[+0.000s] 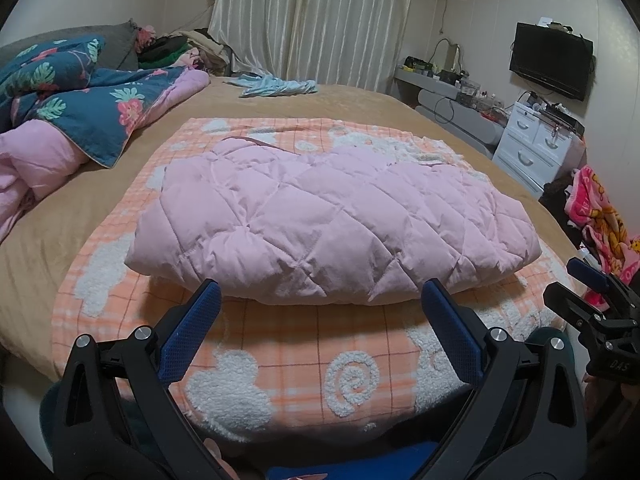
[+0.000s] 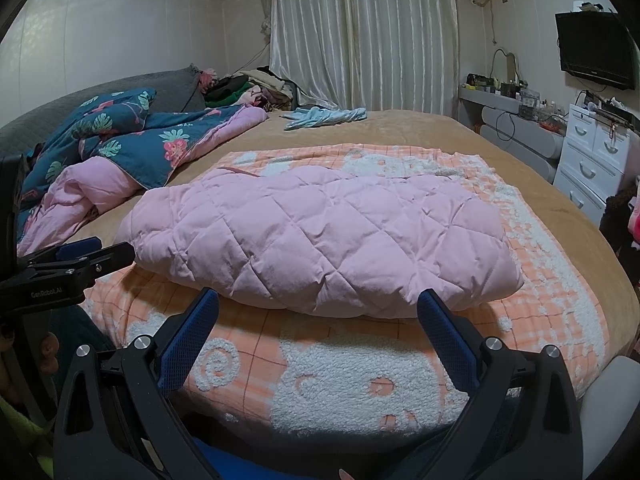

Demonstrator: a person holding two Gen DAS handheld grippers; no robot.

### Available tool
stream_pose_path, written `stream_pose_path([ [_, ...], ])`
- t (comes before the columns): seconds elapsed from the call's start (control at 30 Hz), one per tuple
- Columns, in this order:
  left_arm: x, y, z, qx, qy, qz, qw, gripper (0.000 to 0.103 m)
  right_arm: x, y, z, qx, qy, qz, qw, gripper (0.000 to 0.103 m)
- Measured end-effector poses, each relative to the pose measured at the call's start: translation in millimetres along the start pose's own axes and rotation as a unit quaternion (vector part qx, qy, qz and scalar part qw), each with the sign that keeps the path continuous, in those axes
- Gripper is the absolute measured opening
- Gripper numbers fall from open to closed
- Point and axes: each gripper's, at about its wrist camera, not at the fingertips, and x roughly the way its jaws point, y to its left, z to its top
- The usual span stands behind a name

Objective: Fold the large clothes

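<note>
While the pink quilted garment [image 1: 320, 216] lies folded in a thick bundle at the centre of both frames, resting on the orange-and-white checked blanket [image 1: 304, 364] spread over the tan bed [image 1: 52, 232], your left gripper [image 1: 320, 300] sits just short of its near edge with the blue-padded fingers [image 1: 192, 332] spread wide, released and holding nothing. Your right gripper [image 2: 318, 304] is the same: jaws wide apart, empty, pointing at the bundle's near edge from the bottom of its frame without touching it. Both tools are held low and level, aimed across the bed toward the curtains [image 1: 316, 16]. In the left wrist view your right gripper shows at the lower right edge, side on; in the right wrist view your left gripper appears at the middle left edge, with fingers of your hand [image 2: 48, 348] visible below it. The floral quilt [image 1: 84, 96] is heaped at the upper left, a pale blue cloth [image 1: 276, 86] lies farther back on the bed, and the television [image 1: 550, 60] and white drawers [image 1: 532, 144] stand at the right.
</note>
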Motion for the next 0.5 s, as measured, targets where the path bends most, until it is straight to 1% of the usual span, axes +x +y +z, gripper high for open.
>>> stream_pose_path([
  [0.5, 1.7, -1.5, -3.7, 0.002, 0.005, 0.004, 1.0, 0.094, -1.9, 1.2, 0.6, -0.003, -0.001, -0.004, 1.0, 0.099],
])
